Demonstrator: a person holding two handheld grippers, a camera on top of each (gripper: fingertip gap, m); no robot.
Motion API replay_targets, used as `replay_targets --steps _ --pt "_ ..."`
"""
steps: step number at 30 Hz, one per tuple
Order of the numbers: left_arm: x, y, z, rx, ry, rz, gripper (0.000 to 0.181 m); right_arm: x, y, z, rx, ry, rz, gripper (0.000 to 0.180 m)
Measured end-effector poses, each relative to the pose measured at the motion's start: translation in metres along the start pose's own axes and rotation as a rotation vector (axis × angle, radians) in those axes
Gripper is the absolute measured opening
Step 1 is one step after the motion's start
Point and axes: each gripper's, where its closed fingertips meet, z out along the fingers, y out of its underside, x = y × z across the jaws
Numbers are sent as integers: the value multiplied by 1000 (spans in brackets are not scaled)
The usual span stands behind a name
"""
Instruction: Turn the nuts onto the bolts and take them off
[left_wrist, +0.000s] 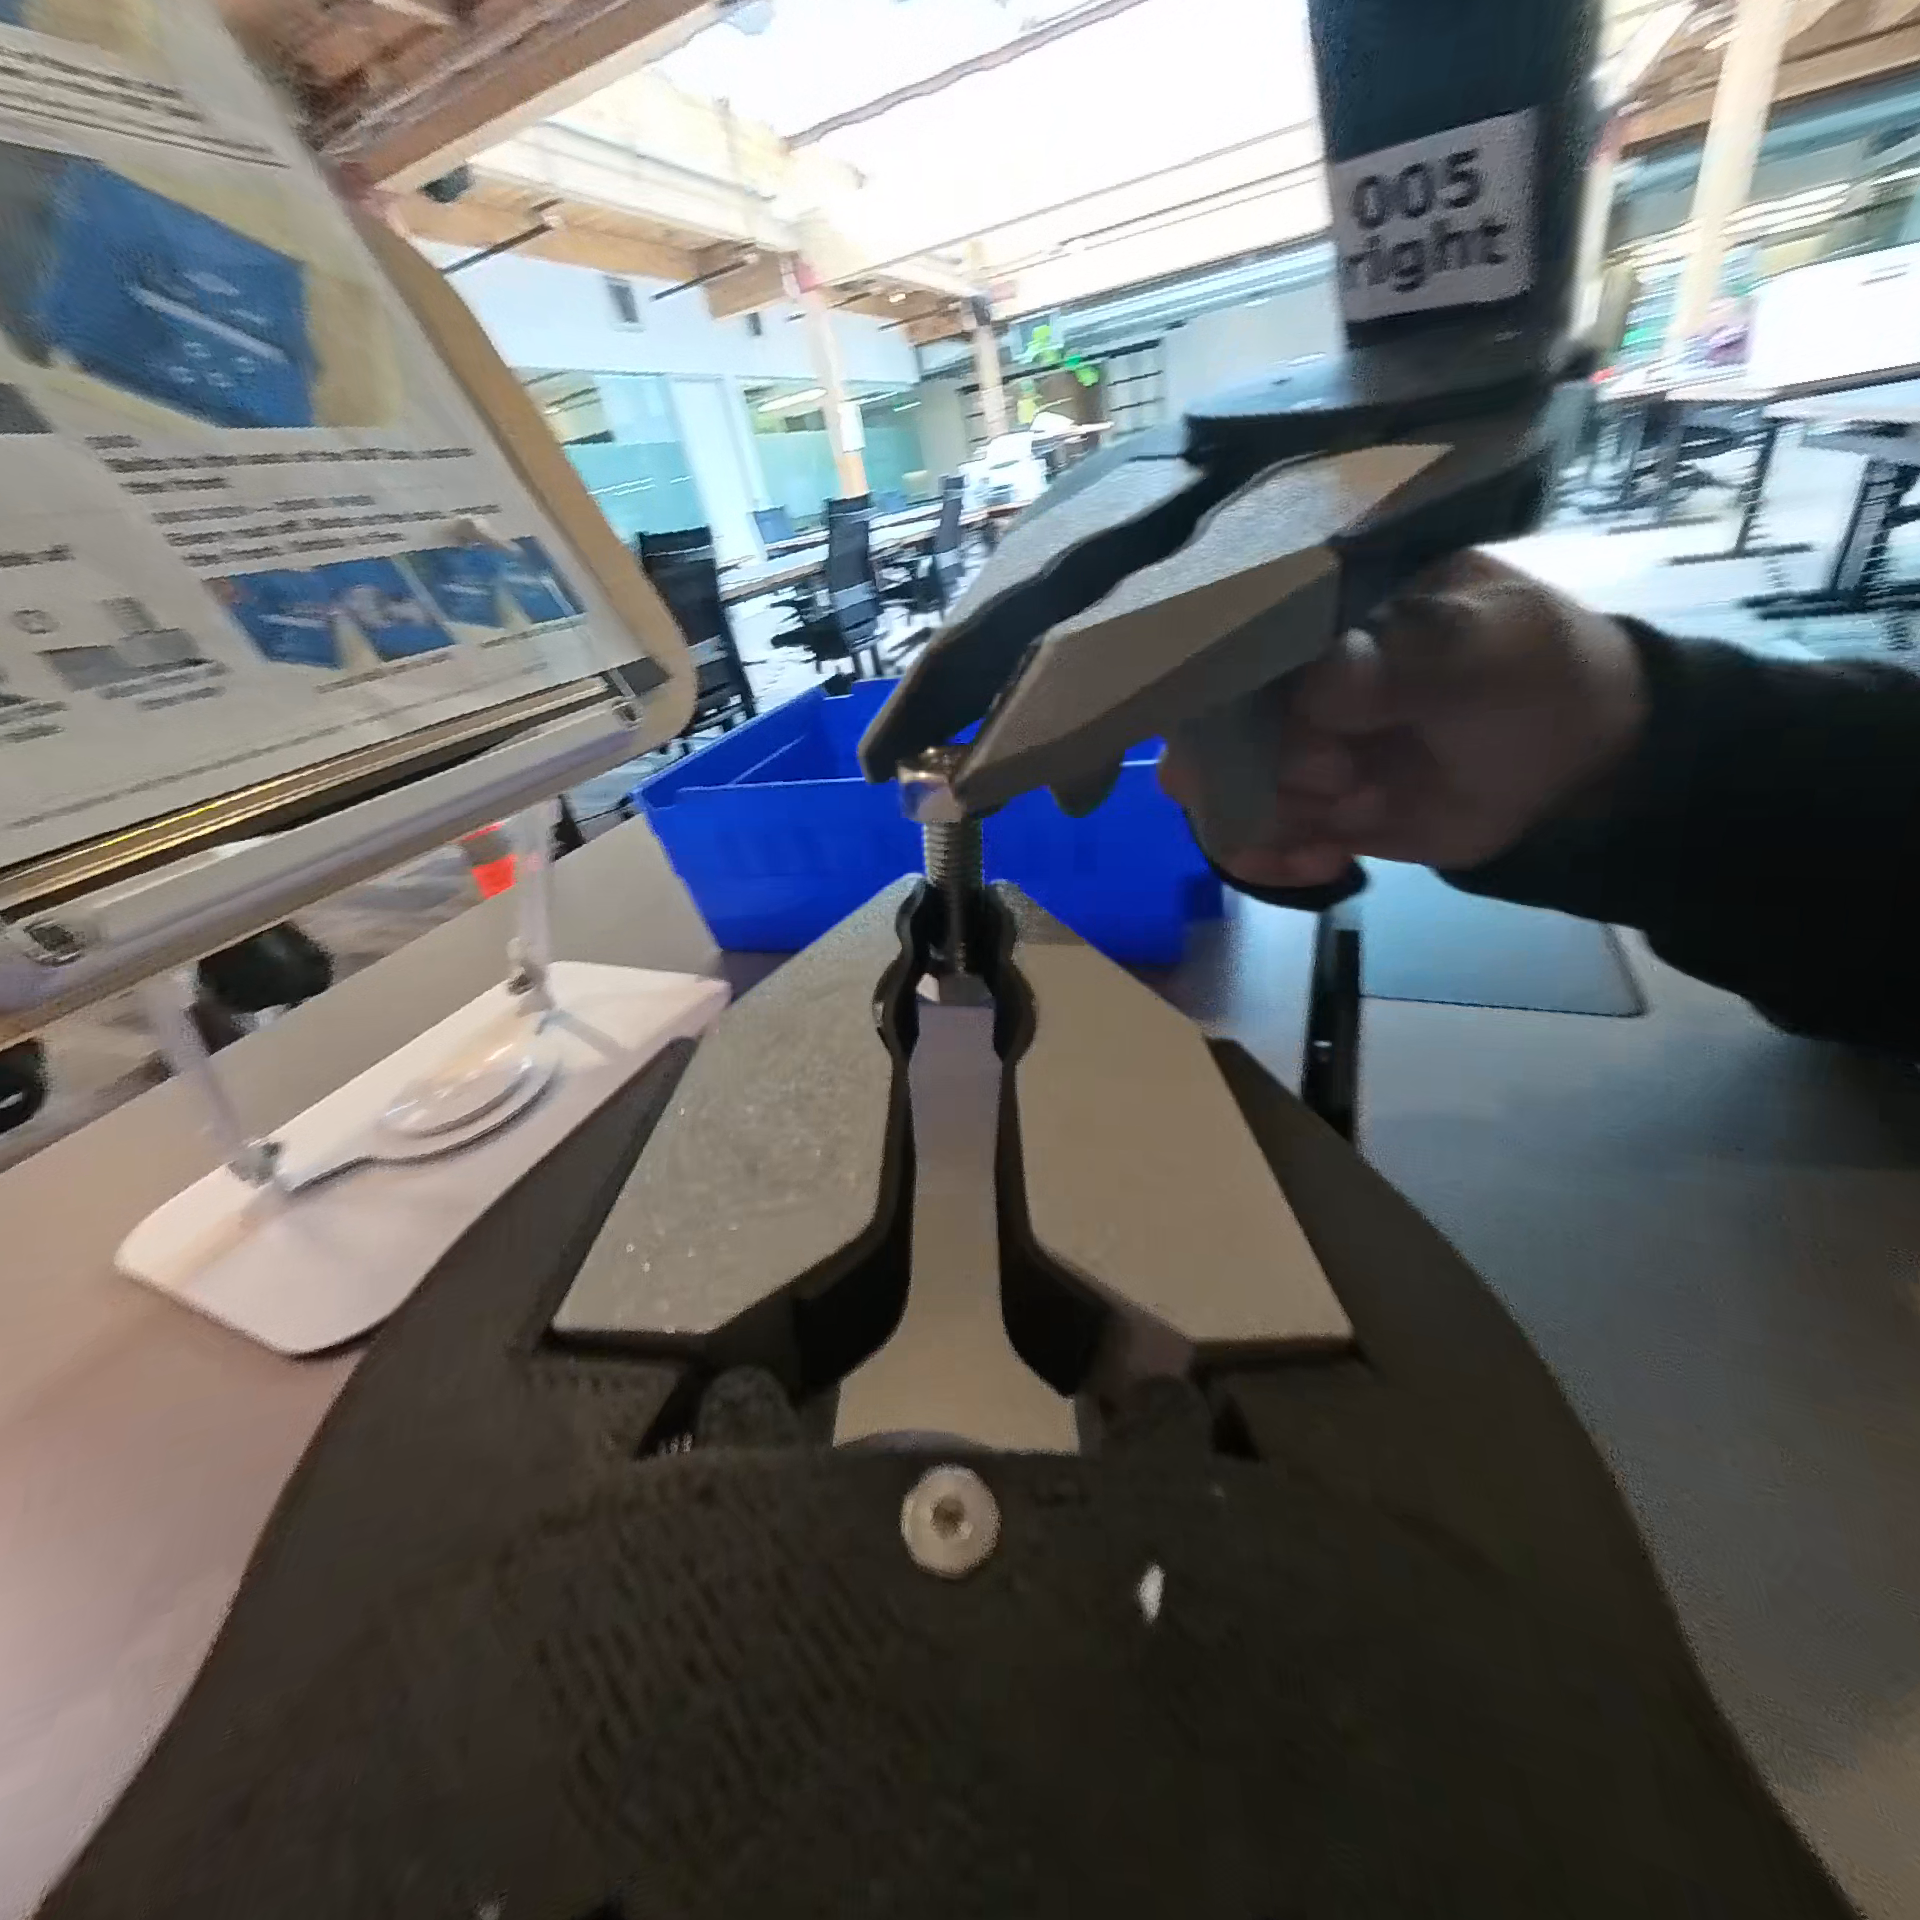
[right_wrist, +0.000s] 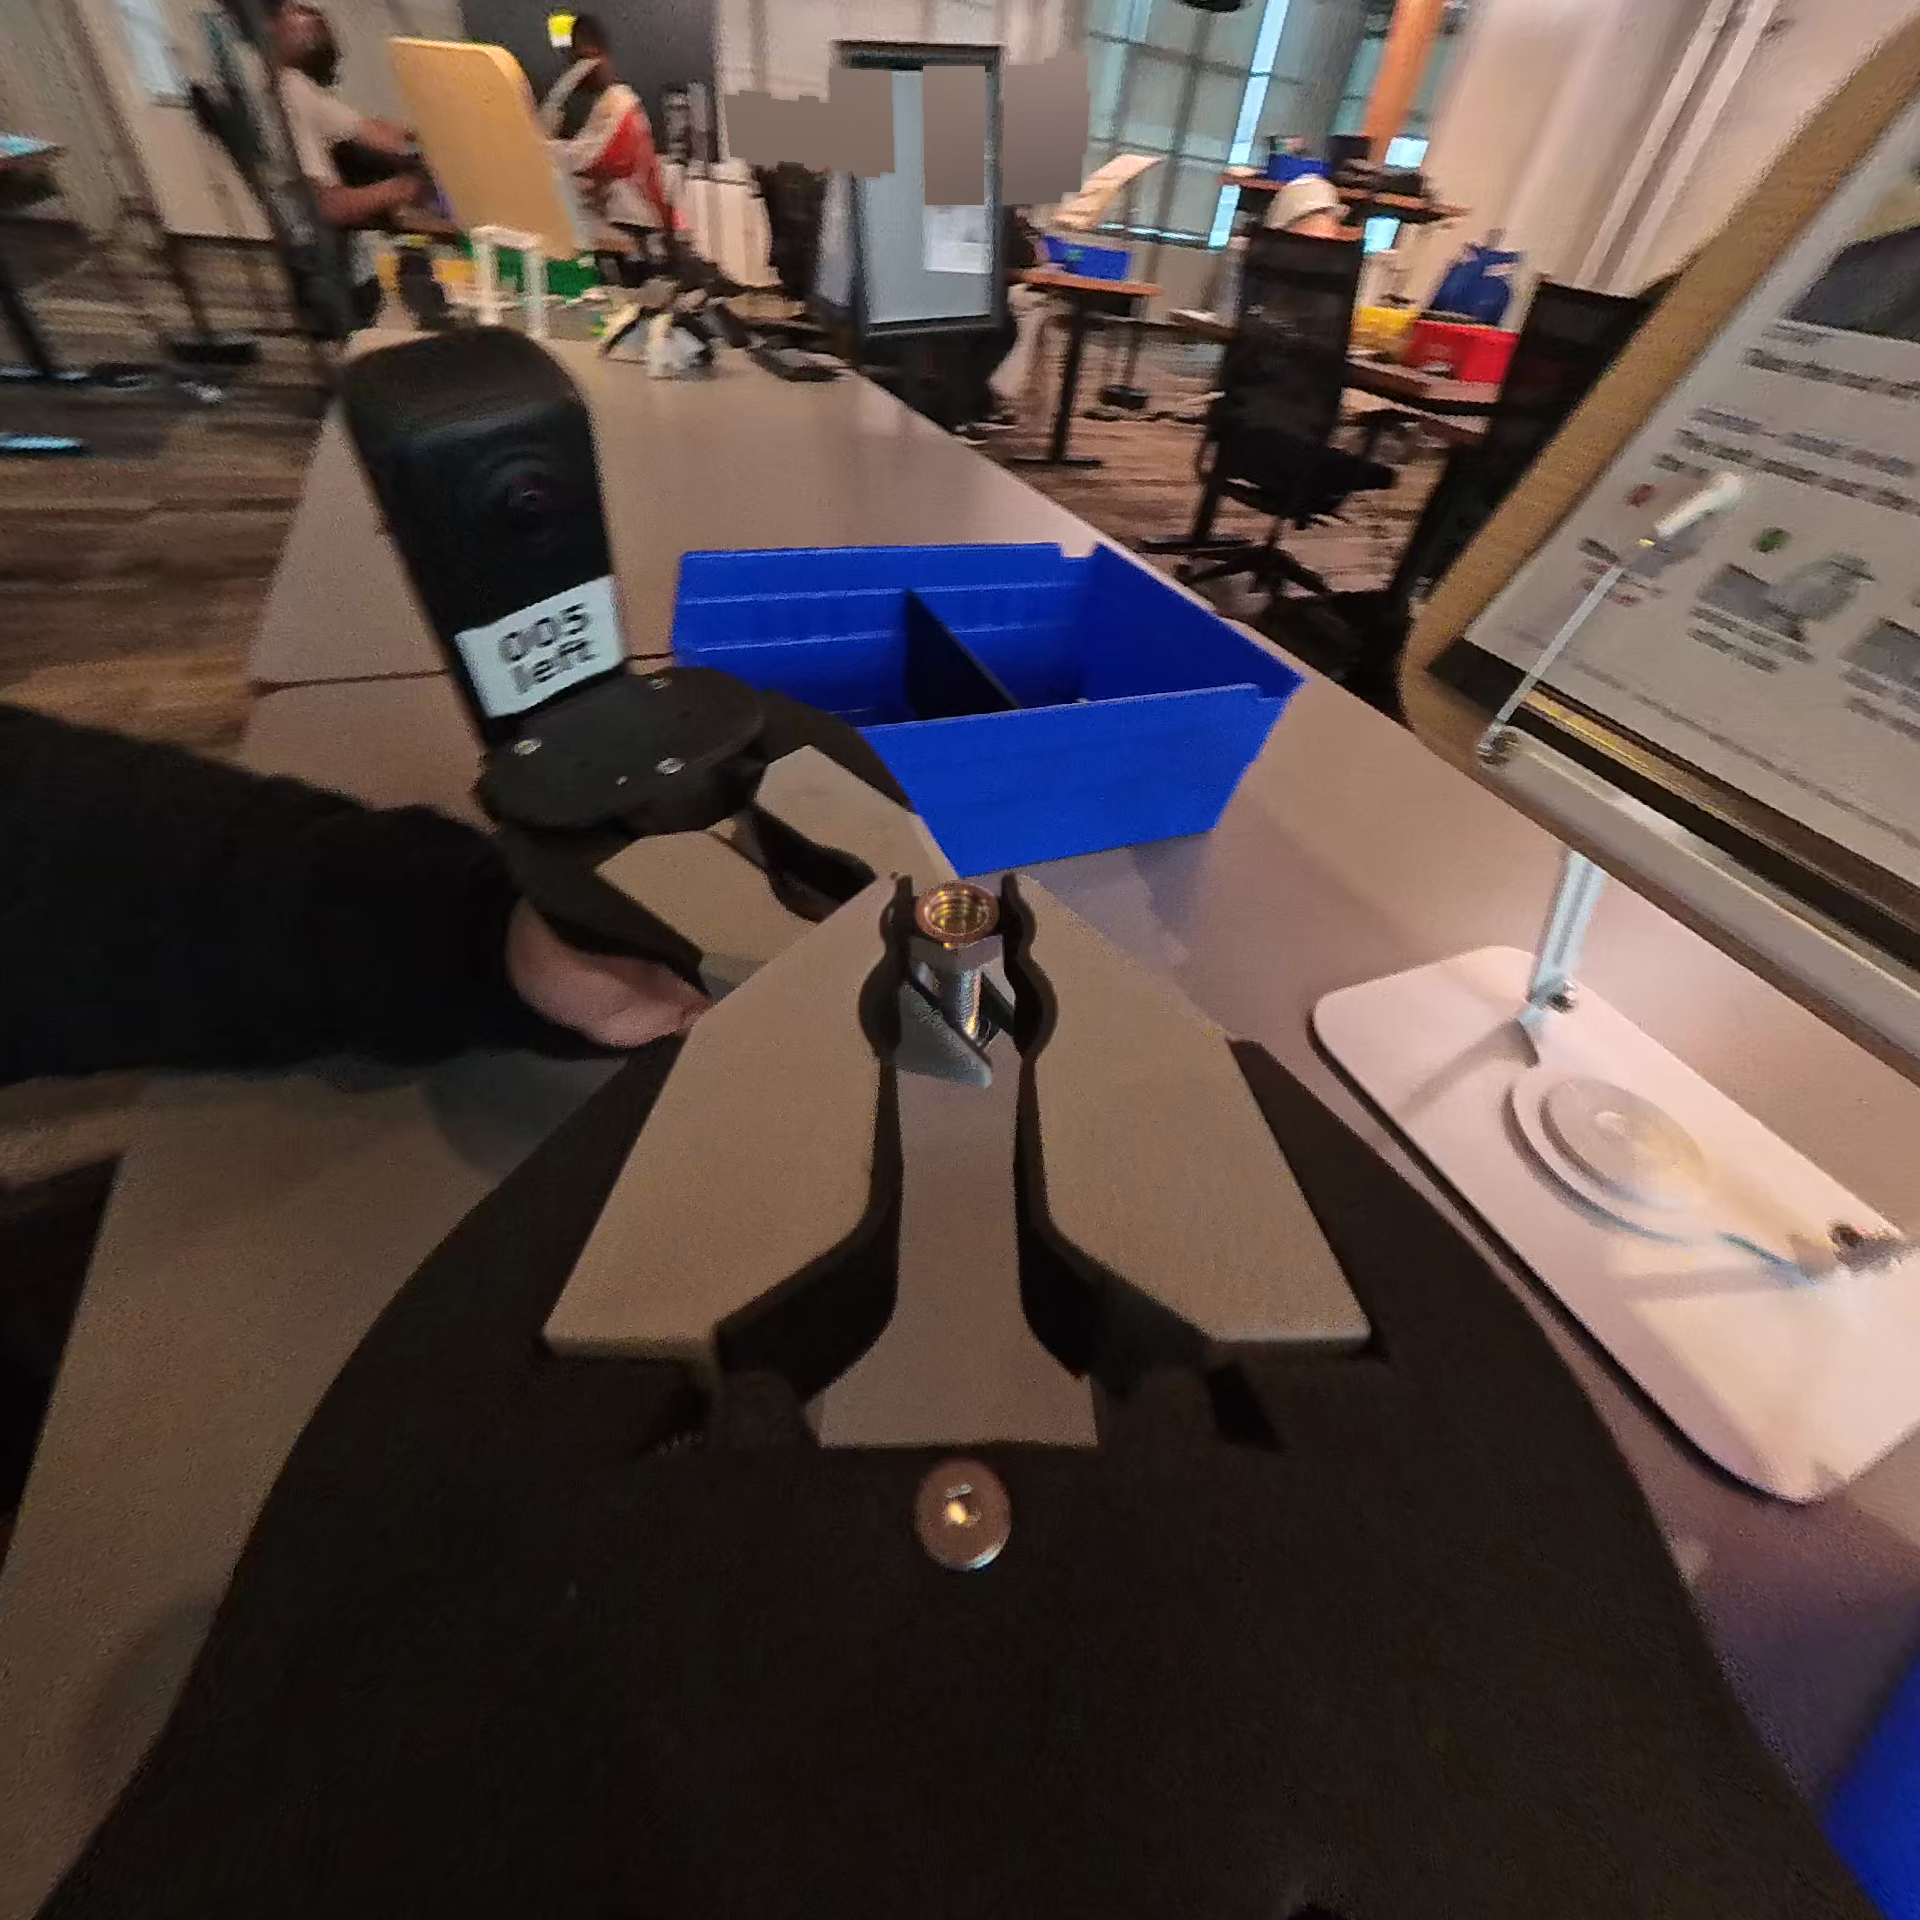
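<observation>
The left tool (left_wrist: 958, 940) is closed on the lower end of a bolt (left_wrist: 954, 873), its 2 tips pinching the shaft just above the head, so the bolt stands upright above the desk (left_wrist: 1558, 1195). The right tool (left_wrist: 925, 774) comes down from the upper right, its tips closed on a nut (left_wrist: 925, 792) at the top of the bolt's thread. In the right wrist view, the right tool (right_wrist: 956, 920) grips the nut (right_wrist: 956, 914) between its tips; the nut's threaded bore faces the camera, and the bolt (right_wrist: 961, 1003) runs down from it to the left tool's tips below. A hand (left_wrist: 1455, 727) in a dark sleeve holds the right tool; another hand (right_wrist: 603, 987) holds the left one. Behind the tools, a blue bin (right_wrist: 1039, 769) with a divider sits on the desk. A sign (left_wrist: 260, 468) on a white stand (left_wrist: 416, 1143) is beside it.
</observation>
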Motion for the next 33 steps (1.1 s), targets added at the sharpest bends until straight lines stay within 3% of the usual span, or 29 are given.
replay_targets --steps 8,12,18,26,33 --pt "-30 19 -1 -108 -207 11 7 24 11 21 -12 302 130 14" --pt "-28 15 -2 -62 -120 -89 7 22 7 23 -4 299 115 14" --pt "-10 11 -1 -16 100 -271 6 19 -18 0 87 137 157 22" --pt "29 -3 -10 47 377 -261 7 -19 -19 -20 28 -326 119 30" --pt "52 -10 -19 72 522 -230 7 -42 -4 -26 -6 -498 42 30"
